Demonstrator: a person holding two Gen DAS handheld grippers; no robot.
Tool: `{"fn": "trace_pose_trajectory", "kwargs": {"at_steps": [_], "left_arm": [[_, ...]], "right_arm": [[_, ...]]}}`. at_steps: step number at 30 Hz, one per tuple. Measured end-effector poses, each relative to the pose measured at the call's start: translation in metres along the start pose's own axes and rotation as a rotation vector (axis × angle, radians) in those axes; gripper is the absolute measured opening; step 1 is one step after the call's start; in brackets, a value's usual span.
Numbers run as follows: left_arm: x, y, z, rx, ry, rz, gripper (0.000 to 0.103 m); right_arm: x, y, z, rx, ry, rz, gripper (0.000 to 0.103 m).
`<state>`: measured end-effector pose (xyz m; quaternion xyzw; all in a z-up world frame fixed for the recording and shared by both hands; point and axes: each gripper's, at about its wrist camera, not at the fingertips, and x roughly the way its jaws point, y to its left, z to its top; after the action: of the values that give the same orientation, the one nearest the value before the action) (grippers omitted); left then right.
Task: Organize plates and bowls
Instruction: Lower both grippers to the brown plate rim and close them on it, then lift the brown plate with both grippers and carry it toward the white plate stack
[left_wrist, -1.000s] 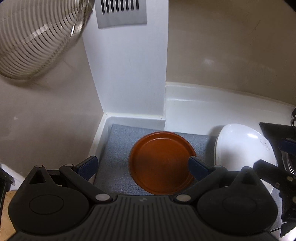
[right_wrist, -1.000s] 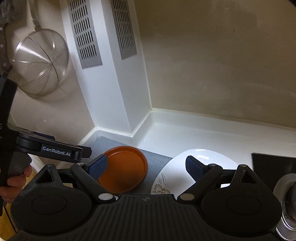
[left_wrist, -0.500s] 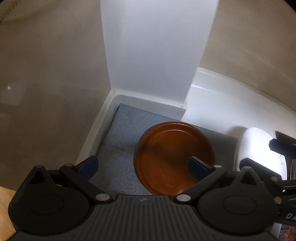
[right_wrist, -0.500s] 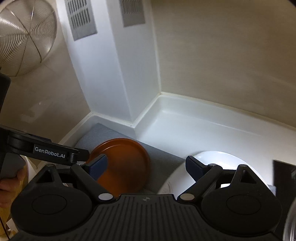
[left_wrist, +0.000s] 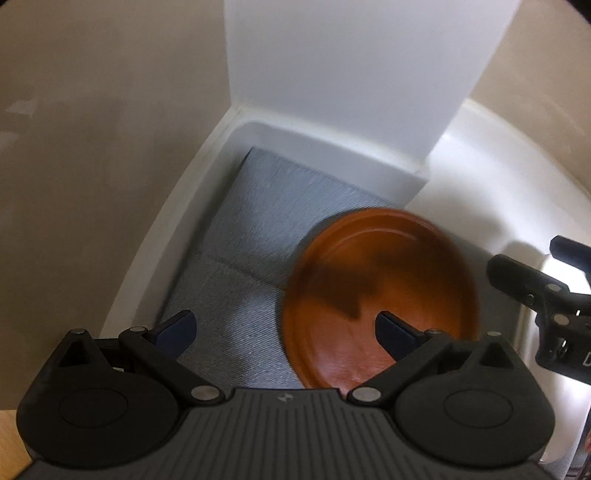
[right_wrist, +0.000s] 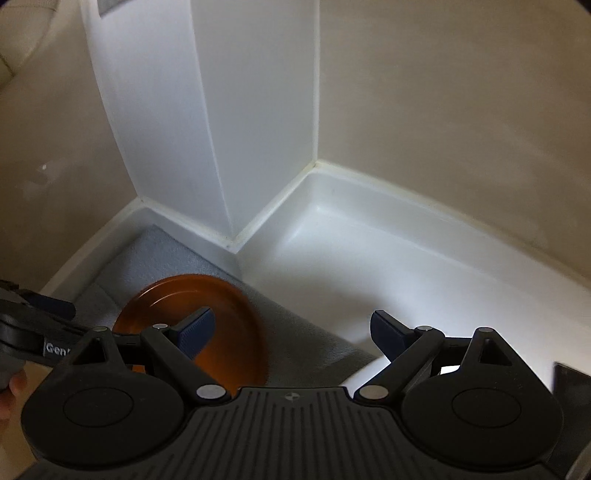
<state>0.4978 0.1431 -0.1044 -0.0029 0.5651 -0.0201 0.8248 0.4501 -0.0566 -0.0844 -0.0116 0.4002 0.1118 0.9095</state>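
Both hand-held grippers (left (left_wrist: 284, 326), right (right_wrist: 291, 328)) spread wide, empty, over orange plate (left_wrist: 388, 280)

Both my feeds are dim and warm-toned, with the brightest patch on the white surface (right_wrist: 424, 280), where glare washes out all detail. In the left view the orange plate (left_wrist: 380, 280) is smeared by motion blur along its rim, and a jagged dark shadow lies across its middle. Fisheye bending curves the white column (right_wrist: 207, 122) and the wall edges (corners go black). The grey mat (left_wrist: 236, 236) looks soft.
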Motion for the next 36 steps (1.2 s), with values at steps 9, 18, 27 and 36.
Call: {"fn": "trace_pose_trajectory", "kwargs": {"at_steps": [9,18,27,36], "left_arm": [[0.019,0.0,0.002,-0.006,0.042,0.025,0.103],[0.017,-0.006,-0.001,0.032,0.017,0.024,0.098],[-0.004,-0.003,0.001,0.018,-0.038,-0.1,0.021],[-0.058,0.001,-0.007,0.018,-0.154,-0.156,0.013]], "right_arm": [[0.038,-0.002,0.001,0.103,0.11,0.03,0.088],[0.056,-0.004,-0.002,0.124,0.139,-0.007,0.085],[0.055,0.003,-0.007,0.053,0.171,0.029,0.01],[0.017,-0.003,-0.005,0.1,0.061,0.009,0.009]]}}
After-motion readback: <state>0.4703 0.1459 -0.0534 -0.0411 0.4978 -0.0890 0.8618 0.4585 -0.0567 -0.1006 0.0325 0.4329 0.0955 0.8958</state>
